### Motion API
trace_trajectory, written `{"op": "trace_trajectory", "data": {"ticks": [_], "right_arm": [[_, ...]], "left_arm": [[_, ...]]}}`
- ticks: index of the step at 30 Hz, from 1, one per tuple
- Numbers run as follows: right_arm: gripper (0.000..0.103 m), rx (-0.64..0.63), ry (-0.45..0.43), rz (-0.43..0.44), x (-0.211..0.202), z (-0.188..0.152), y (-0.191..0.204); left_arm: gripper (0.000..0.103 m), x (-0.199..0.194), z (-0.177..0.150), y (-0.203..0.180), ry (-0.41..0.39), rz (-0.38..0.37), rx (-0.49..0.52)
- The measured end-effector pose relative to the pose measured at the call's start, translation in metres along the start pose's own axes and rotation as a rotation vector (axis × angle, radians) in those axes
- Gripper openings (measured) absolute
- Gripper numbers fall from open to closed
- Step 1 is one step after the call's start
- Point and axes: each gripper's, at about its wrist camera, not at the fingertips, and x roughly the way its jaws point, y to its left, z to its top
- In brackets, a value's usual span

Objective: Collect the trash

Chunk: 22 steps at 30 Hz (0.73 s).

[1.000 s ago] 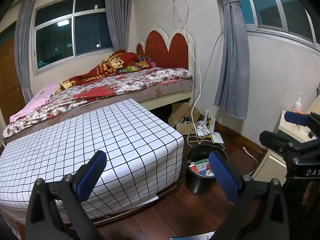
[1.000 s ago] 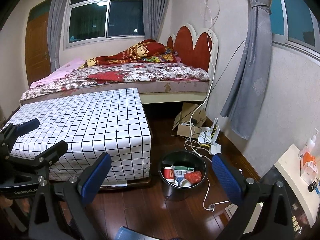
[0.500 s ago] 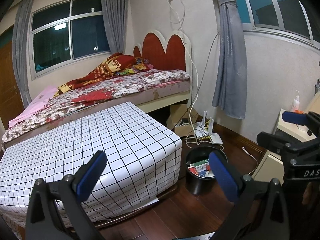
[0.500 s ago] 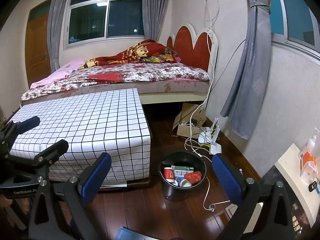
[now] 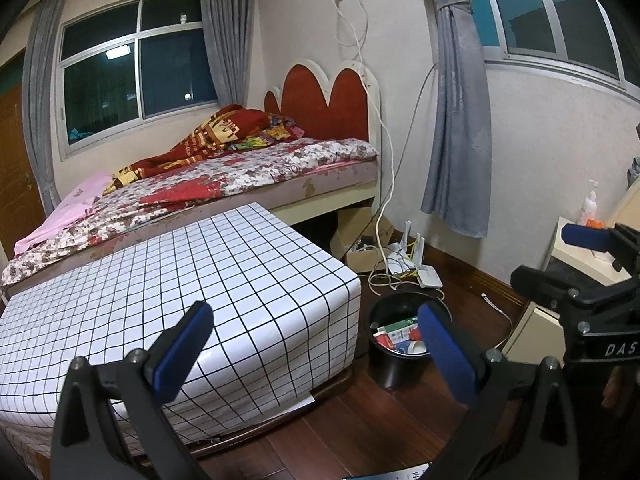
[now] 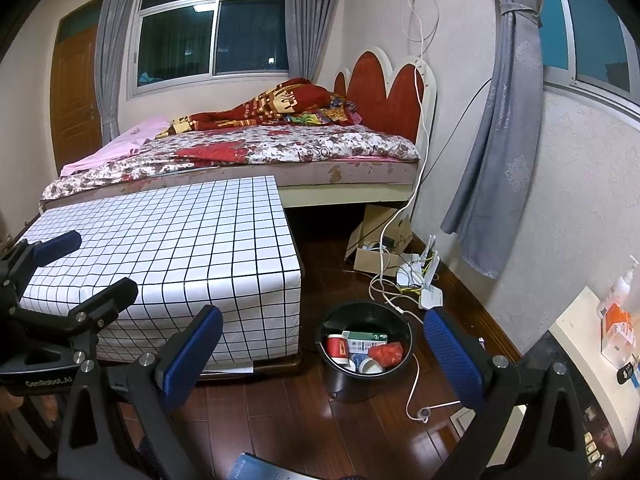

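Observation:
A black trash bin (image 6: 362,374) stands on the wooden floor beside the checked table; it also shows in the left wrist view (image 5: 394,366). It holds a green-white carton (image 6: 365,340), a red cup (image 6: 335,346), crumpled red trash (image 6: 386,353) and white lids. My left gripper (image 5: 316,344) is open and empty, held above the table's corner. My right gripper (image 6: 322,346) is open and empty, above the floor in front of the bin. Each gripper shows at the edge of the other's view.
A table with a white checked cloth (image 6: 180,248) stands left of the bin. A bed (image 6: 256,152) lies behind. A cardboard box (image 6: 378,248), a router (image 6: 430,296) and white cables (image 6: 412,380) lie on the floor. A cream cabinet (image 6: 580,344) with bottles stands right.
The left wrist view has shifted slightly, so the bed and bin sit a little further left and lower. The right gripper has barely moved. Both stay open.

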Motion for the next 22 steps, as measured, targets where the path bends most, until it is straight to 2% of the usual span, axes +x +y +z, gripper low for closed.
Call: {"op": "trace_trajectory", "data": {"ticks": [6, 22], "right_arm": [[0.102, 0.001, 0.000, 0.000, 0.0000, -0.0003, -0.0004], [0.102, -0.003, 0.010, -0.001, 0.0042, -0.0026, 0.0019]], "left_arm": [[0.103, -0.0015, 0.0004, 0.0004, -0.018, 0.028, 0.008], [0.103, -0.0001, -0.0026, -0.0017, -0.016, -0.009, 0.016]]}}
